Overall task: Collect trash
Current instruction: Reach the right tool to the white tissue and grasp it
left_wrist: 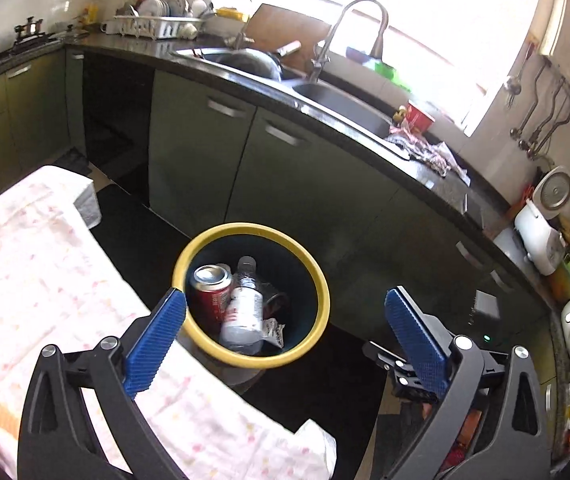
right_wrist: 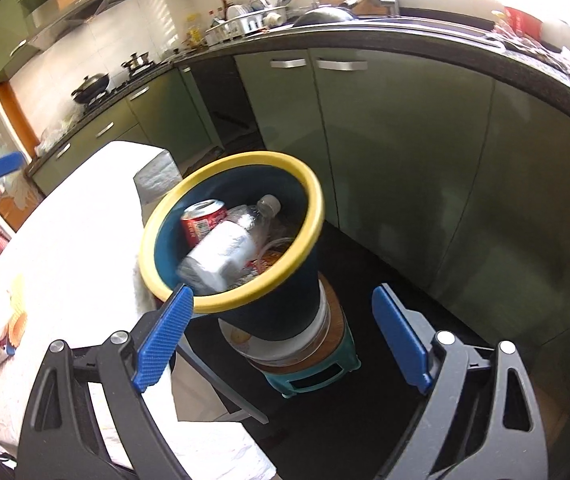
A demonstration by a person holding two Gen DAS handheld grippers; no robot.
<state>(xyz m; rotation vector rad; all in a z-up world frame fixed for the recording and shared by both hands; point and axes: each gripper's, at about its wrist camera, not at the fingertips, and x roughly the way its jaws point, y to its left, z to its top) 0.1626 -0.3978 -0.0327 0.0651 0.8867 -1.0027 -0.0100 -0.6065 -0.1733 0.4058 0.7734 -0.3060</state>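
Observation:
A dark blue bin with a yellow rim (left_wrist: 253,227) (right_wrist: 245,158) stands beside the table. Inside it lie a red drink can (left_wrist: 213,288) (right_wrist: 201,220), a clear plastic bottle with a white label (left_wrist: 245,308) (right_wrist: 225,256) and some wrappers. The bottle looks blurred in the right wrist view. My left gripper (left_wrist: 285,296) hovers open over the bin's mouth with nothing between its blue pads. My right gripper (right_wrist: 283,293) is also open and empty, just in front of the bin's near rim. One blue finger of the left gripper (right_wrist: 1,166) shows at the far left.
A table under a white patterned cloth (left_wrist: 45,280) (right_wrist: 73,248) adjoins the bin's left side, with small items at its left end (right_wrist: 1,320). The bin rests on a teal stool (right_wrist: 313,376). Green cabinets and a dark counter with a sink (left_wrist: 325,96), a red cup (left_wrist: 421,116) and crumpled wrappers run behind.

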